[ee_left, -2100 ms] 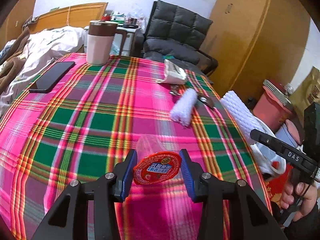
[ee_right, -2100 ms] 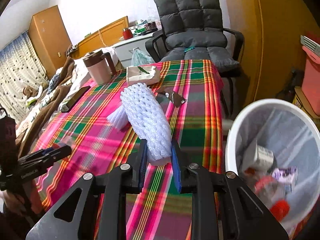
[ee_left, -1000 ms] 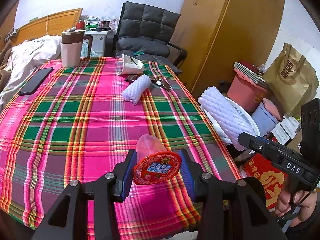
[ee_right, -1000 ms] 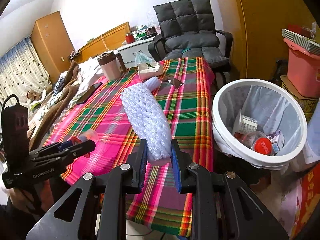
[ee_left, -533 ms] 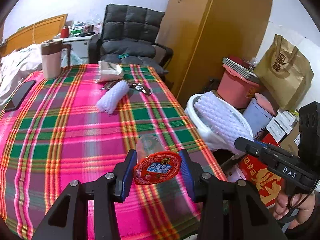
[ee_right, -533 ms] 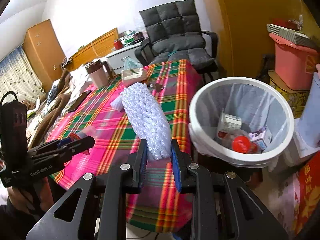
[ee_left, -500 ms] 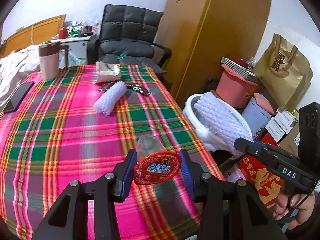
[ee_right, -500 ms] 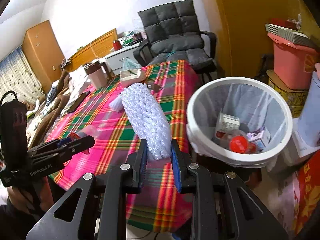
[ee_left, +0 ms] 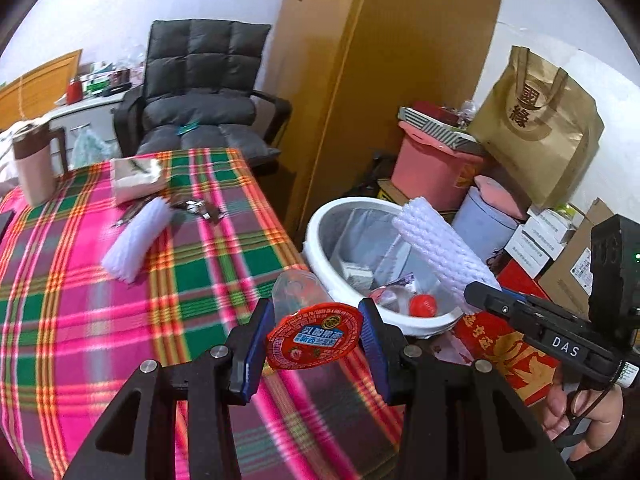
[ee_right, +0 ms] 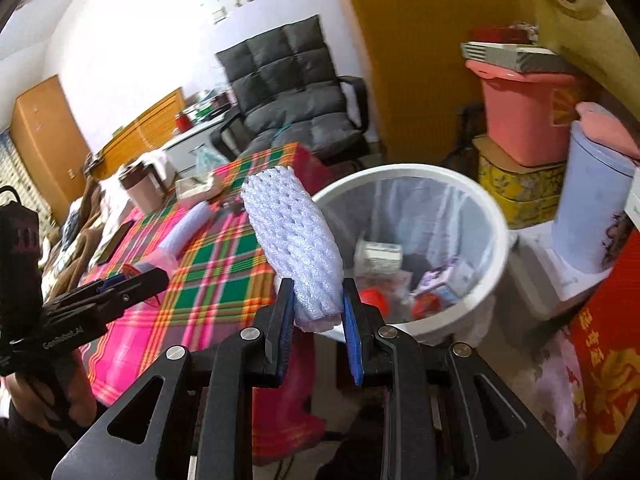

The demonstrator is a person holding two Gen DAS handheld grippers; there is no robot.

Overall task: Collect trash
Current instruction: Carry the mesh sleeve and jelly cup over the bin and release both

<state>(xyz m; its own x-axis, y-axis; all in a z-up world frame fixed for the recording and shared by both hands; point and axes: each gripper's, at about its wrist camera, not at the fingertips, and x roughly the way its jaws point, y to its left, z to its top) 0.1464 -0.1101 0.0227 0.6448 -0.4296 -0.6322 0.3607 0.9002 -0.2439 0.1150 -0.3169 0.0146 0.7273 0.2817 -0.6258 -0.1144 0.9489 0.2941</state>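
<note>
My left gripper (ee_left: 314,340) is shut on a clear plastic cup with a red foil lid (ee_left: 314,338), held over the table's right edge, just left of the white trash bin (ee_left: 320,216). My right gripper (ee_right: 318,320) is shut on a white foam net sleeve (ee_right: 294,240) and holds it beside the bin's near-left rim (ee_right: 400,170); in the left wrist view the sleeve (ee_left: 436,246) sticks out over the bin. The bin holds a carton, wrappers and a red cap. A second foam sleeve (ee_left: 136,238) lies on the plaid tablecloth.
On the table stand a tissue pack (ee_left: 136,178), a pink jug (ee_left: 32,168), and small metal items (ee_left: 196,208). A grey chair (ee_left: 200,96) stands behind. A pink bucket (ee_left: 436,168), blue bin (ee_left: 484,220), boxes and a paper bag (ee_left: 536,128) crowd the floor beyond the trash bin.
Both grippers have swung right with their loads, from over the table toward the trash bin. The foam sleeve now hangs at the bin's rim. Neither grip has changed.
</note>
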